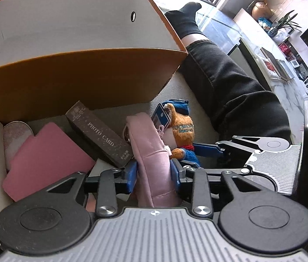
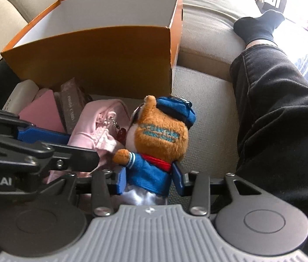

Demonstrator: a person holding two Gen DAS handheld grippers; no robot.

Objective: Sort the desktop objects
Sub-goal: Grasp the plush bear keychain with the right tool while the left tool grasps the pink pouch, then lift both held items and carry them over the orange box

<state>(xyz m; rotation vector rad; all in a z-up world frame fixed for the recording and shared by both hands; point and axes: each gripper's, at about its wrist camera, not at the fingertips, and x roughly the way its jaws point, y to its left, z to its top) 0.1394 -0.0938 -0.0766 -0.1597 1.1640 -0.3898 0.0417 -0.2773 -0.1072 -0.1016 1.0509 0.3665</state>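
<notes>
Fingers [image 1: 132, 174] of left gripper [image 1: 154, 175] pinching soft pink pouch [image 1: 149, 152]; right gripper [image 2: 149, 176] clamped on plush bear [image 2: 156, 139], both on sofa cushion [image 2: 206, 109] before orange box [image 2: 101, 65]. Light, squashy, best gripped mid-body. Beside them: photo card box [image 1: 99, 135], pink card [image 1: 44, 159].

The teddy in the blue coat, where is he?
The teddy sits between the right gripper fingers, beside the pink pouch, before the orange box.
</notes>
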